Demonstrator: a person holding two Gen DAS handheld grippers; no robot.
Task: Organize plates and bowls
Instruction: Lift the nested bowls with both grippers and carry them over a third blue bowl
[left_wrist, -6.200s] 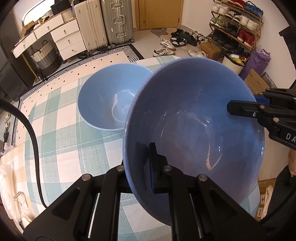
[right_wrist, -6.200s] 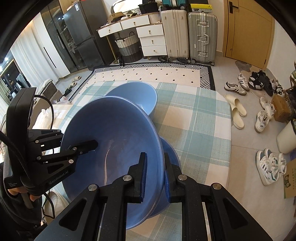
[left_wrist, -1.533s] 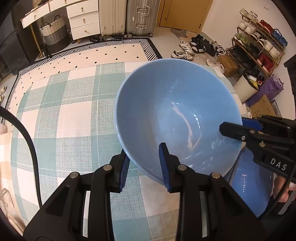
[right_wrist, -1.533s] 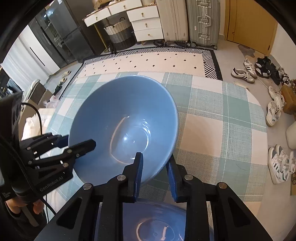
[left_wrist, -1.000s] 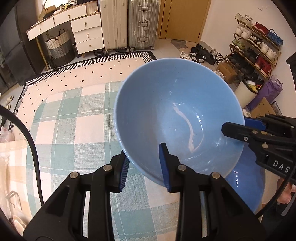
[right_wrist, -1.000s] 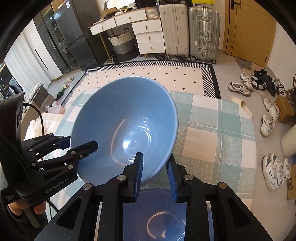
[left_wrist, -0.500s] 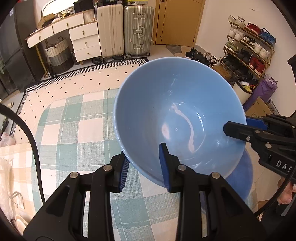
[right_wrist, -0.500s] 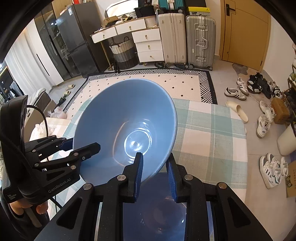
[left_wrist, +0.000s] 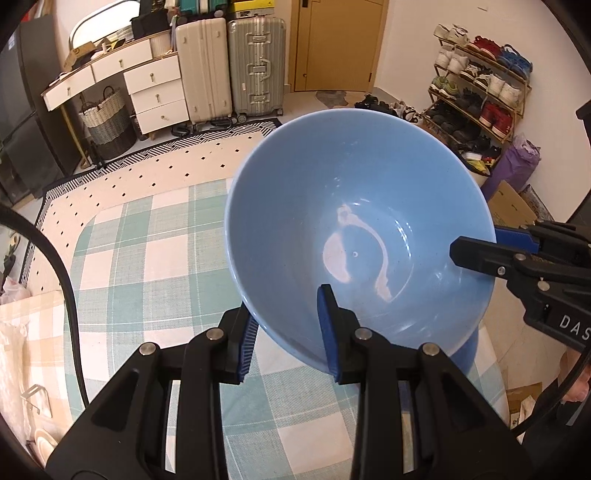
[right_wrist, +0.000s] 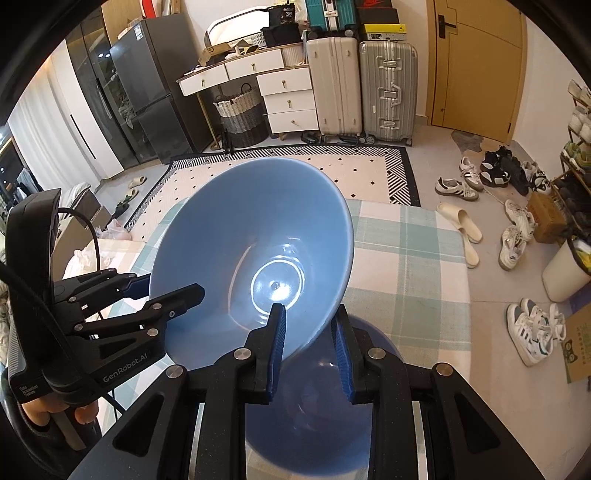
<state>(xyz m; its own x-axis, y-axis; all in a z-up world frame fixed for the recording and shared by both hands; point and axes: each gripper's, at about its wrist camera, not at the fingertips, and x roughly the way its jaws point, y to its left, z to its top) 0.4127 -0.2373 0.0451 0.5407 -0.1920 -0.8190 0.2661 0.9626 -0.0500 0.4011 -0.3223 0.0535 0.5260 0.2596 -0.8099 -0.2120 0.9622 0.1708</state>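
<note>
Both grippers, left (left_wrist: 288, 328) and right (right_wrist: 309, 345), nearly closed, pinch opposite rims of one tilted bowl (left_wrist: 354, 236), held directly above a second bowl (right_wrist: 314, 402) on the table (left_wrist: 147, 258).

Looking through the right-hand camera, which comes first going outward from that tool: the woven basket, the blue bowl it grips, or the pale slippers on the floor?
1. Blue bowl: its rim is pinched in the right tool.
2. Pale slippers: on the floor, right of the checked table.
3. Woven basket: far back, under the white drawers.
</note>
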